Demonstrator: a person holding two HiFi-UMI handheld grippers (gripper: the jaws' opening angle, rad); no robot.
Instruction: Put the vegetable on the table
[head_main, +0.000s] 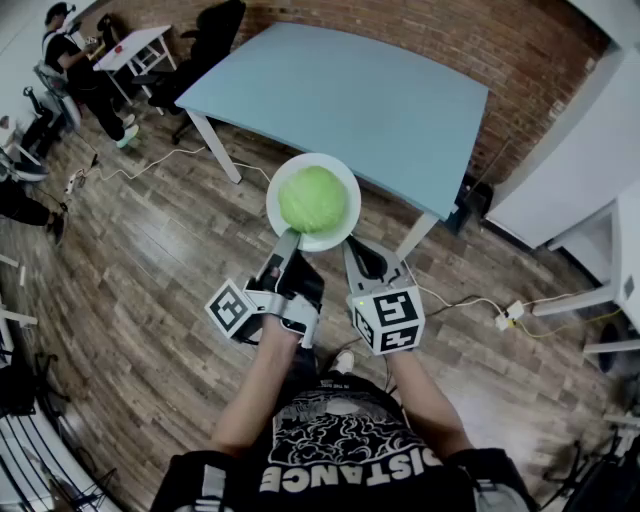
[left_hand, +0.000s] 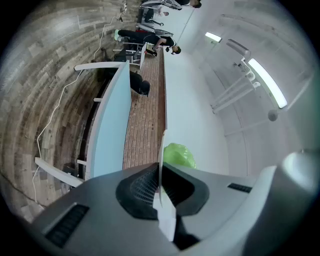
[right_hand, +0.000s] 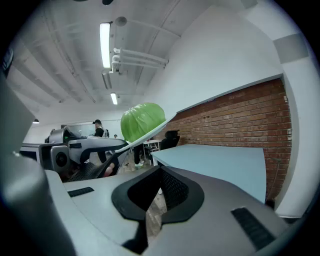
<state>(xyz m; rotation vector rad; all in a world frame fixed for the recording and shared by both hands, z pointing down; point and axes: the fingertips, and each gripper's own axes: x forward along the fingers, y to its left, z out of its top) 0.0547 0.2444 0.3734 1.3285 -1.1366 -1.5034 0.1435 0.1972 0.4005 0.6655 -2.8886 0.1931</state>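
Observation:
A round green cabbage (head_main: 312, 198) rests on a white plate (head_main: 290, 170), held in the air over the wooden floor just before the light blue table (head_main: 360, 90). My left gripper (head_main: 288, 235) is shut on the plate's near rim; the left gripper view shows the plate edge (left_hand: 162, 150) between the jaws (left_hand: 161, 172), with the cabbage (left_hand: 179, 155) beyond. My right gripper (head_main: 350, 245) meets the rim's lower right. Its jaws (right_hand: 159, 172) stand close together with only floor showing in the slit. The plate (right_hand: 160, 125) and cabbage (right_hand: 142, 120) sit above them.
The table (right_hand: 215, 160) stands against a brick wall (head_main: 450, 40), one white leg (head_main: 218, 148) close to the plate. A cable (head_main: 150, 165) and a power strip (head_main: 510, 312) lie on the floor. People sit at a white desk (head_main: 135, 45) far left; a black chair (head_main: 205, 40) stands beside it.

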